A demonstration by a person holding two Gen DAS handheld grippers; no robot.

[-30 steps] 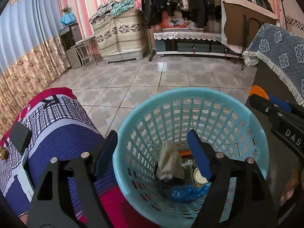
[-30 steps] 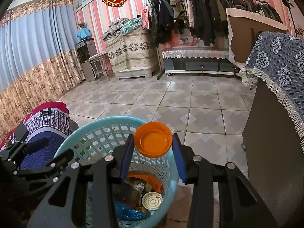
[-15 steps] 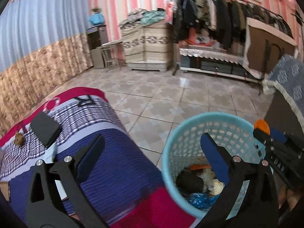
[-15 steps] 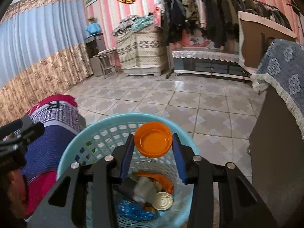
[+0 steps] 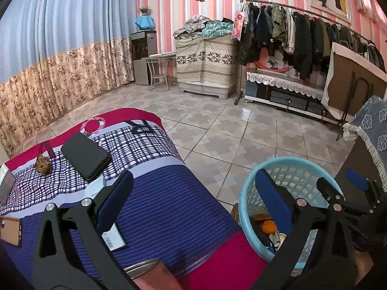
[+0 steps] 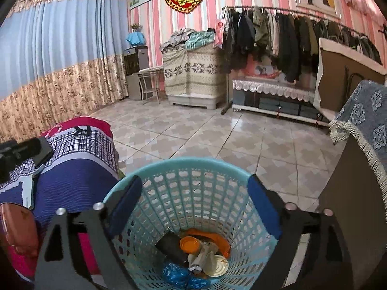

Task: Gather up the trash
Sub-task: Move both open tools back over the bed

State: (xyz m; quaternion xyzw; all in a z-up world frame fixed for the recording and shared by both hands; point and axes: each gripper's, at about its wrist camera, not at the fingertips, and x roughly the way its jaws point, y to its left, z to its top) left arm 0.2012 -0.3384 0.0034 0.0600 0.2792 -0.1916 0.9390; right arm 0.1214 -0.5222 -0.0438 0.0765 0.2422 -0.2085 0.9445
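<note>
A light blue basket (image 6: 193, 169) stands on the floor beside the bed; it also shows in the left wrist view (image 5: 287, 166). My right gripper (image 6: 193, 207) is open and empty right above it. An orange lid (image 6: 189, 244) lies inside among other trash, with a tin lid (image 6: 217, 268) and blue plastic (image 6: 174, 274). My left gripper (image 5: 193, 200) is open and empty over the bed's edge, left of the basket. A crumpled brown wad (image 5: 43, 164) lies on the bed cover (image 5: 157, 207).
On the bed lie a black phone (image 5: 85, 155), a white paper tag (image 5: 113, 239), a phone in an orange case (image 5: 9, 229) and a box (image 5: 6, 183). A dark cabinet with a blue fringed cloth (image 6: 362, 120) stands right of the basket. Tiled floor lies beyond.
My right gripper opened and the orange lid fell into the basket. My left gripper swung left from above the basket to over the bed.
</note>
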